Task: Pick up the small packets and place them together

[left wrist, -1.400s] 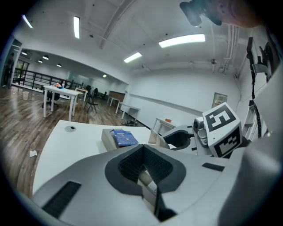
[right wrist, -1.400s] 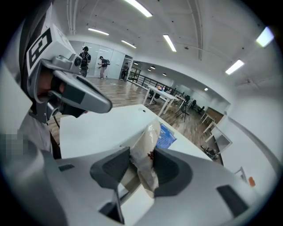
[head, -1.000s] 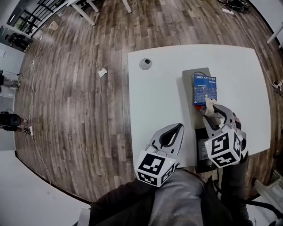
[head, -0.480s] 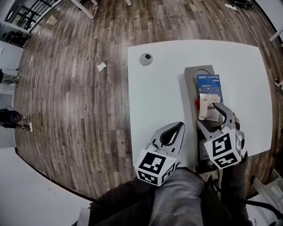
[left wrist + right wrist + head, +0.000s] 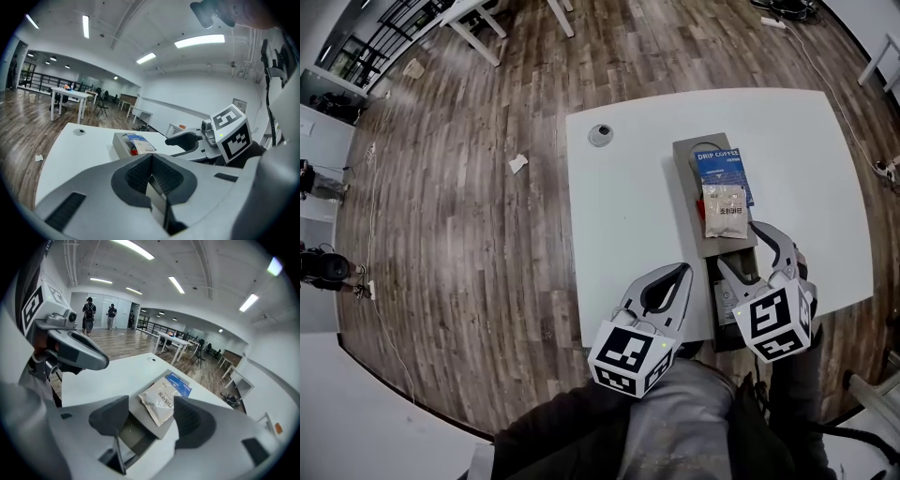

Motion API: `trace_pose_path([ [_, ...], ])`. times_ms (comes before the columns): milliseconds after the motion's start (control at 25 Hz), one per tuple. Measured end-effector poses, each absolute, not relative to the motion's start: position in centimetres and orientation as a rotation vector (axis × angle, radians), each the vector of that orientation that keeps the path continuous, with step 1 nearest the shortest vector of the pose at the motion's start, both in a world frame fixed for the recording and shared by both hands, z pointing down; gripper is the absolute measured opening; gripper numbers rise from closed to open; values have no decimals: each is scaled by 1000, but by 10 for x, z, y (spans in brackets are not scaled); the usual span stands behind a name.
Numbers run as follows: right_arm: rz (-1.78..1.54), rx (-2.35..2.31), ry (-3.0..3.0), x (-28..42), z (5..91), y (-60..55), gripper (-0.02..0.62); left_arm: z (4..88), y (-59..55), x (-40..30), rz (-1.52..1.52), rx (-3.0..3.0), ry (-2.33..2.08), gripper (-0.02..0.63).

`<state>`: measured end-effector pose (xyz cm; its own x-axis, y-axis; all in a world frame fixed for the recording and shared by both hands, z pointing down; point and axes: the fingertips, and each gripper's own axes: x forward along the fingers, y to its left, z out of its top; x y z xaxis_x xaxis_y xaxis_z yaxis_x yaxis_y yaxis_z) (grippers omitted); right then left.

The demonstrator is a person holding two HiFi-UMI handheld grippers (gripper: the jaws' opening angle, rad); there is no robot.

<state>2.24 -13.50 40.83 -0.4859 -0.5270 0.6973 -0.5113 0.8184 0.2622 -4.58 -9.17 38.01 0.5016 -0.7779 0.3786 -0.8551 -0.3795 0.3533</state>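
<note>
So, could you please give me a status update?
Left gripper shut, empty. Right gripper jaws just opened, nothing gripped. Beige packet just ahead, lying on blue packet atop grey box. Nothing in the way.

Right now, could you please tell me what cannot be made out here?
Print on the beige packet: too small in head view, blurred in right gripper view.
Blue packet: lower part under the beige packet.
Dark flat object at the table edge: head view, mostly covered by the right gripper, whose jaws have just opened, gripping nothing.
</note>
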Motion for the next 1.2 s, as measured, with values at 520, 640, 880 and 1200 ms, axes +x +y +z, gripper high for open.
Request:
trace_pose_path([
  [520, 2, 924, -2141, 87, 389, -61, 293, 346, -31, 7, 232, 2403, -1258, 3],
  [640, 73, 833, -2108, 87, 421, -38, 293, 357, -21, 13, 250, 2388, -1226, 3],
  [880, 108, 697, -2073, 75, 442, -24, 292, 353, -31, 9, 232, 2389, -1224, 3],
  [1200, 184, 502, -1978, 54, 482, -19, 292, 371, -50, -8, 235, 2318, -1231, 3],
])
